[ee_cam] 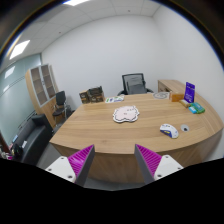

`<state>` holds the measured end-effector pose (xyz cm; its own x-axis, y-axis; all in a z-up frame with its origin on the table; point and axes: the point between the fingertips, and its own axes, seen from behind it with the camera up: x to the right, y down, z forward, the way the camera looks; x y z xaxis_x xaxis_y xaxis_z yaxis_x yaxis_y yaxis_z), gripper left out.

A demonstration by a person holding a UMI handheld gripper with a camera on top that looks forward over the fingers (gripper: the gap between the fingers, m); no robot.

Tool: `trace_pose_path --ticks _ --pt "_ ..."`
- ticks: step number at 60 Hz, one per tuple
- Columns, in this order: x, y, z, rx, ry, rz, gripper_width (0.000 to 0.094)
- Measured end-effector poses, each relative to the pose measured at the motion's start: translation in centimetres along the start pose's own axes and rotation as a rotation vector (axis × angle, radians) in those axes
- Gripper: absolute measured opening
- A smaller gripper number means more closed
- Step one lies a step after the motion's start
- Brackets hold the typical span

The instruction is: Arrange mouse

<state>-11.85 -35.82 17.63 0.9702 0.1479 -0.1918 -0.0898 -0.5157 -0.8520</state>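
Gripper (112,160) held above the near edge of a wooden table (100,132), its two fingers spread wide apart with nothing between them; the magenta pads (80,158) face each other across the gap. Mouse (169,130), white, lies on the tabletop beyond the right finger and somewhat to its right, well apart from it. A white patterned mat (127,114) rests farther ahead of the jaws, near the table's middle. An office chair (134,84) stands beyond the far edge; a purple box (190,92) sits far ahead to the right.
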Motion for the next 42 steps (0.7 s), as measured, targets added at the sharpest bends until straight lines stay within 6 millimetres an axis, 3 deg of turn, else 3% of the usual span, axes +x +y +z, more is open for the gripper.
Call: trace_pose_path --ticks 11,20,29,35,42 --pt "7.4 1.1 -0.3 0.013 0.149 -0.068 0.0824" --pt "14.9 1.9 1.3 0.011 0.224 -0.087 0.0824" --pt "22.8 2.9 5.5 -0.020 0.255 -0.107 0.0825" --pt "27.1 3.8 9.6 -0.051 0.230 -0.092 0.0825" --pt "30.6 2.9 14.0 -0.030 0.199 -0.099 0.0825"
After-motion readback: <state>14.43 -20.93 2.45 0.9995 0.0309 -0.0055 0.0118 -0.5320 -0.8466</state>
